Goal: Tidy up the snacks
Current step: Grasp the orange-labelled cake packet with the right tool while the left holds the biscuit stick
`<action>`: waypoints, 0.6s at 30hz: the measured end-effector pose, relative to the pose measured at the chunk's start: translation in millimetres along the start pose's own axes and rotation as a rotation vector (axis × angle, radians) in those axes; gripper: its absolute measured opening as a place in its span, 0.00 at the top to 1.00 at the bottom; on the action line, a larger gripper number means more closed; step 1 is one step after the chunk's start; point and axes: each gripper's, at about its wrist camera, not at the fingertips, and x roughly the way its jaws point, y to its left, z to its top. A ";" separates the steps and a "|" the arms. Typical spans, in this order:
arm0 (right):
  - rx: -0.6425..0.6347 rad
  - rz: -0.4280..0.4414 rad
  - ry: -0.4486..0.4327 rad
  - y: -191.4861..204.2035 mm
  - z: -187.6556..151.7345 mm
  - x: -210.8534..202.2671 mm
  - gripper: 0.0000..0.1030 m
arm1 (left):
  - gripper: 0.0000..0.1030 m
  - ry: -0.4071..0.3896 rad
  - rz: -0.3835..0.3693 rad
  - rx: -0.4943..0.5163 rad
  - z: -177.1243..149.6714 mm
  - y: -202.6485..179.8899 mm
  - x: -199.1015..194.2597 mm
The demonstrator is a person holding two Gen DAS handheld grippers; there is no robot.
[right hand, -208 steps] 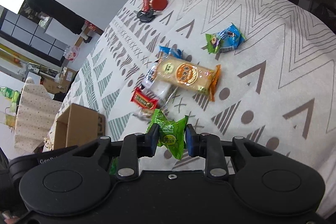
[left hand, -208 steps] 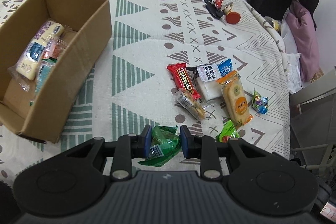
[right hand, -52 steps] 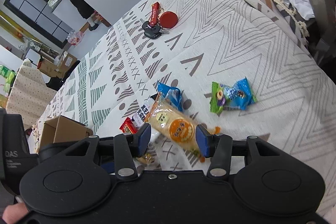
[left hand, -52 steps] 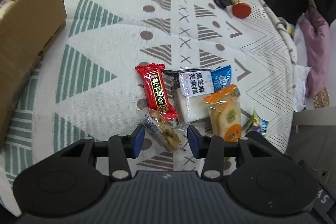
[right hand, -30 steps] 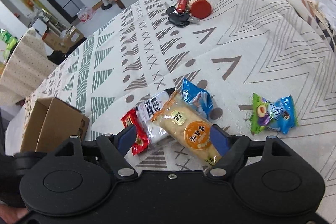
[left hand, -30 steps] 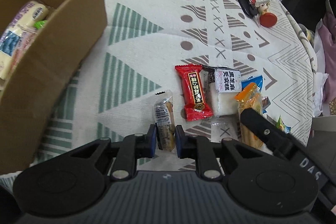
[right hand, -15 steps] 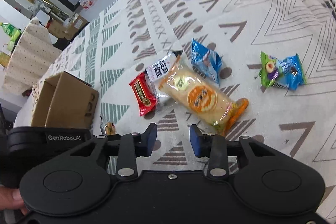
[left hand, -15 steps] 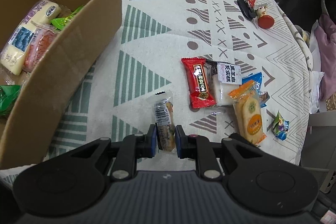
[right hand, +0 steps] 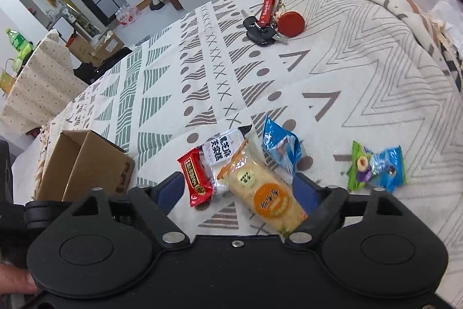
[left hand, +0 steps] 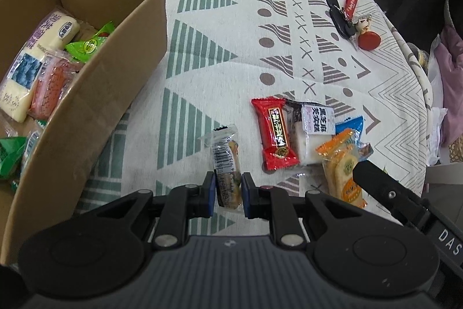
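Observation:
My left gripper (left hand: 228,190) is shut on a clear-wrapped snack bar (left hand: 225,161), held just right of the open cardboard box (left hand: 95,94), which holds several snacks. On the patterned cloth lie a red packet (left hand: 275,132), a white packet (left hand: 314,129), a blue packet (right hand: 279,146) and an orange cracker pack (right hand: 263,193). My right gripper (right hand: 238,190) is open wide, low over the cloth, with the cracker pack between its fingers. A green and blue candy (right hand: 376,167) lies to the right of it.
A bunch of keys with a red tag and red disc (right hand: 269,22) lies farther back on the table. The table's rounded edge (left hand: 419,94) drops off on the right, with clothing beyond. One right gripper finger (left hand: 387,193) shows in the left wrist view.
My right gripper has spread wider and dropped down around the orange cracker pack. My left gripper stays shut on the snack bar and has shifted slightly.

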 end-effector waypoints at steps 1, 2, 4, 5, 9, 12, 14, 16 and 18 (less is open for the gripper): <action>-0.007 0.006 0.006 0.5 0.8 3.3 0.18 | 0.83 0.001 0.002 -0.001 1.2 0.1 1.3; -0.018 0.007 0.014 1.2 1.0 7.0 0.18 | 0.83 0.004 0.003 -0.002 2.3 0.2 2.5; -0.038 -0.004 0.032 1.8 -0.2 15.2 0.18 | 0.83 0.007 0.005 -0.003 4.2 0.0 4.9; -0.041 -0.012 0.047 0.8 -1.8 20.0 0.18 | 0.83 0.009 0.007 -0.004 4.6 0.4 5.6; -0.018 -0.045 0.129 -6.5 -13.9 35.7 0.26 | 0.83 0.016 0.011 -0.006 5.7 0.9 9.0; -0.024 -0.068 0.123 -7.2 -20.7 33.1 0.39 | 0.83 0.019 0.010 -0.008 5.8 1.2 10.0; -0.021 -0.079 0.143 -6.3 -22.0 31.1 0.59 | 0.83 0.021 0.007 -0.008 5.1 1.0 10.1; -0.016 -0.086 0.155 -5.8 -23.1 28.6 0.62 | 0.83 0.021 0.001 -0.008 4.0 0.8 8.9; -0.011 -0.090 0.160 -3.4 -25.6 24.4 0.63 | 0.83 0.017 -0.008 -0.003 2.4 0.1 6.0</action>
